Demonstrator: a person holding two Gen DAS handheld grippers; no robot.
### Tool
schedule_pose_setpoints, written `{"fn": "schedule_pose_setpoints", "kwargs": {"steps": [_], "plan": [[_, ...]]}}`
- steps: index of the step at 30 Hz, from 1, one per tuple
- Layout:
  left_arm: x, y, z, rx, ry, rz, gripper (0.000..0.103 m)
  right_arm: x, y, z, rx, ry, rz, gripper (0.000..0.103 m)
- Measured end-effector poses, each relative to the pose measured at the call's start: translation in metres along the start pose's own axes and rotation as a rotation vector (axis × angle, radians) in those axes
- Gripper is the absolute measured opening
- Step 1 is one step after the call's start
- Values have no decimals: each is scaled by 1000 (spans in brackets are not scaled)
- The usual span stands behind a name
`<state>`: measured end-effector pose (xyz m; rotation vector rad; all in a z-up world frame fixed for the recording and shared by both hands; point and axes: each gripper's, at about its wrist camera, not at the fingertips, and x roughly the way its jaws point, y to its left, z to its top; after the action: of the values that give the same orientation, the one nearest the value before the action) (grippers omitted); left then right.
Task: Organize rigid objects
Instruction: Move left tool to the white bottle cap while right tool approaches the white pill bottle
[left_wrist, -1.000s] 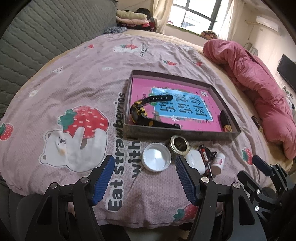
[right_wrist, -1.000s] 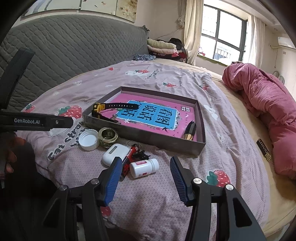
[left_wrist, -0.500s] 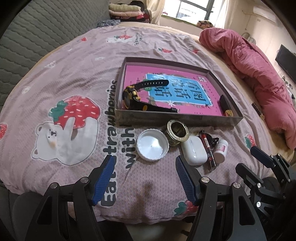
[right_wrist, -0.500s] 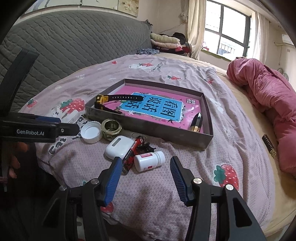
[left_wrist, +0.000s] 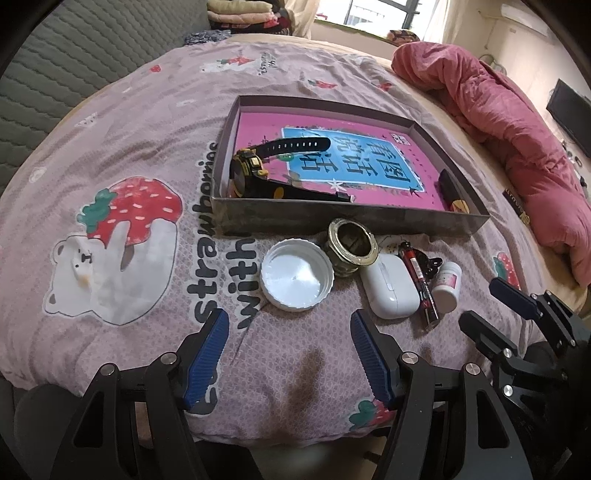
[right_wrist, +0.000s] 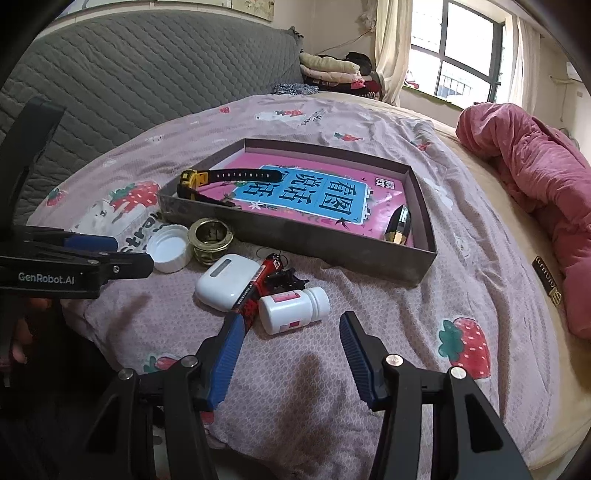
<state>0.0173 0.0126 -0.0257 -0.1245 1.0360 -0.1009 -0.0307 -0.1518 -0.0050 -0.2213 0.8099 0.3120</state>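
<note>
— What are you seeing off the right gripper (right_wrist: 290, 354)?

— I'm holding it wide and empty, hovering over the bed (right_wrist: 424, 325). Just ahead of its left finger the white pill bottle (right_wrist: 293, 304) is lying on its side, long axis running across the gripper, cap toward its right.

— How will it handle?

— I'm judging it light, stiff and smooth, likely to roll on soft bedding, so I'm planning to close across the body, not the cap.

— And the left gripper (left_wrist: 290, 343)?

— Also wide and empty, facing the white lid (left_wrist: 297, 278). Beyond both, the tray (right_wrist: 332, 245) is waiting.
</note>
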Motion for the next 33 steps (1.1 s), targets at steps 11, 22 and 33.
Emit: {"fn": "schedule_pose_setpoints", "kwargs": {"steps": [11,22,33], "plan": [[16,0,1,2,14,-2,70,27,-6,2,37,34,18,53],[30,7,5,-20,15,-3,70,46,-27,3,80,50,37,53],[41,5,10,-6,2,4,70,56,-32,7,66,29,50,54]]}}
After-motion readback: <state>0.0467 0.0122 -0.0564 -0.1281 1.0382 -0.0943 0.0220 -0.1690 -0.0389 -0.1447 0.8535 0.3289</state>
